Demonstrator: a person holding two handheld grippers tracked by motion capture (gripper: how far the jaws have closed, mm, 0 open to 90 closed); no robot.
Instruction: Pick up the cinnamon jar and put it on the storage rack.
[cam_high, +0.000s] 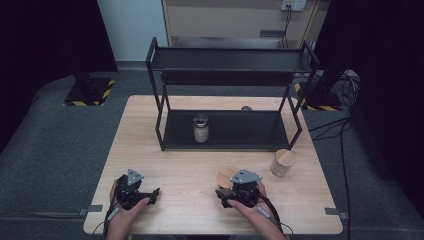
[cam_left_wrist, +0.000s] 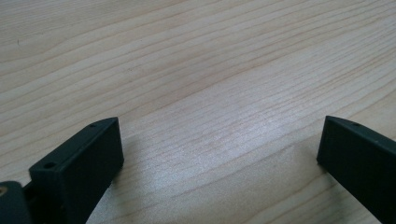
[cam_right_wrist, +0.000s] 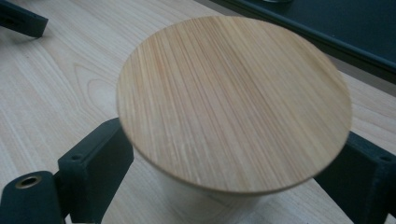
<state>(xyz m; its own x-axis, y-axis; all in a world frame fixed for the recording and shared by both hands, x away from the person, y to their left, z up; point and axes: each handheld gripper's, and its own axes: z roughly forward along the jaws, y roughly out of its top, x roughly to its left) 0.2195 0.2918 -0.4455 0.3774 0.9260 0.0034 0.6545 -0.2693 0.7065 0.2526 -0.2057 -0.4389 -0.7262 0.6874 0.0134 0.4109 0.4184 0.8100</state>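
A jar with a round wooden lid (cam_right_wrist: 233, 102) stands on the wooden table (cam_high: 185, 165) near its front edge. My right gripper (cam_right_wrist: 233, 140) is lowered around this jar (cam_high: 225, 177), one black jaw on each side just under the lid's rim. A narrow gap shows between the left jaw and the jar's pale body, so the gripper is open. My left gripper (cam_high: 150, 192) rests low over the bare table at the front left. It stands wide open (cam_left_wrist: 219, 135) with nothing between its jaws.
A black two-tier metal rack (cam_high: 230, 146) stands across the back half of the table. An open jar (cam_high: 201, 128) stands on its lower shelf. Another jar with a wooden lid (cam_high: 283, 163) stands on the table by the rack's front right leg.
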